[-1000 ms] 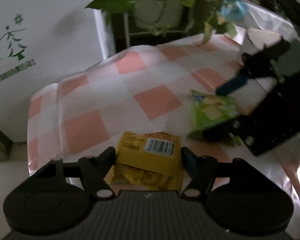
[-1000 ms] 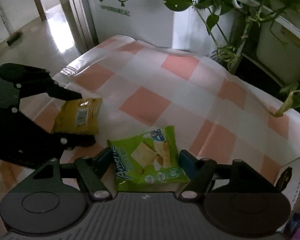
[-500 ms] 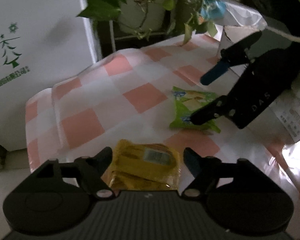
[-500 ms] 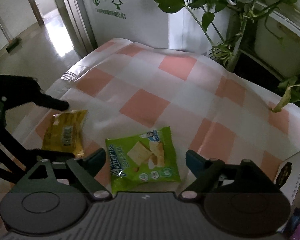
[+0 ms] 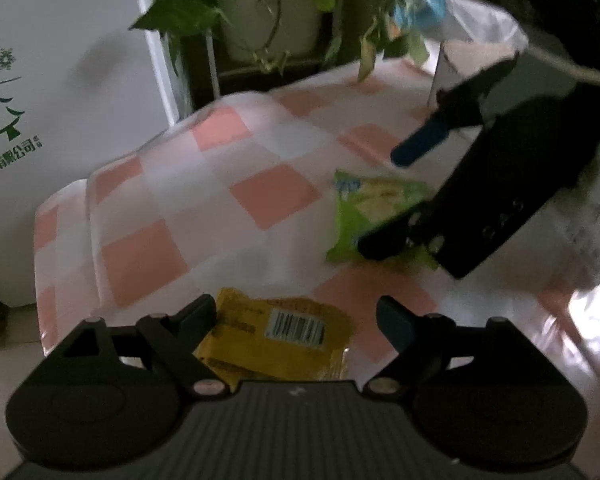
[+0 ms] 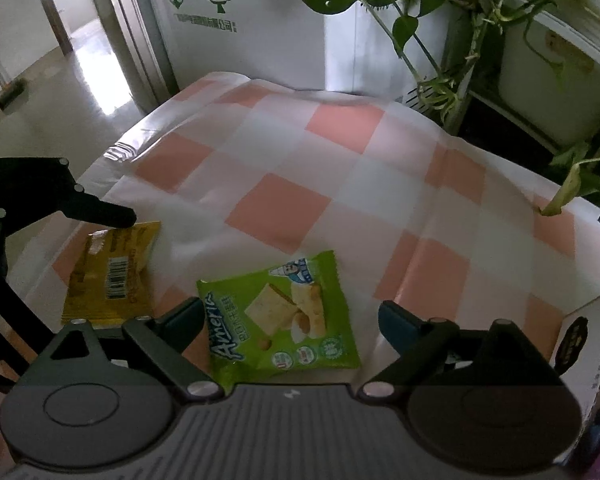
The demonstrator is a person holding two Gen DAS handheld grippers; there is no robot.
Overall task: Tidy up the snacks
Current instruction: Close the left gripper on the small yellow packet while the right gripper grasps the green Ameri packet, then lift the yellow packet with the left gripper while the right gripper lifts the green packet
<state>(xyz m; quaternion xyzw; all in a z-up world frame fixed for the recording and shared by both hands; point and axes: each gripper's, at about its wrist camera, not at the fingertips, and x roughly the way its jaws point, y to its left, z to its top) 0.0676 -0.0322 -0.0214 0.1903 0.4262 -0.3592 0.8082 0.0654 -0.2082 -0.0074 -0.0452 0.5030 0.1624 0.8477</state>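
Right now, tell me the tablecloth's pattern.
Pink and white checks on the tablecloth, clearest in the right wrist view.

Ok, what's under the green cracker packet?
The green cracker packet lies flat on the pink-and-white checked cloth, between the opening right tongs, untouched. Only cloth shows around its edges; whatever is directly beneath it is covered.

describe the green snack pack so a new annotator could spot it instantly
Find the pink-and-white checked tablecloth. Near its front edge lie two flat packets; the green snack pack is the one to the right of the yellow packet. Only it is lime green, showing cracker pictures and white lettering, while its neighbour shows a barcode.
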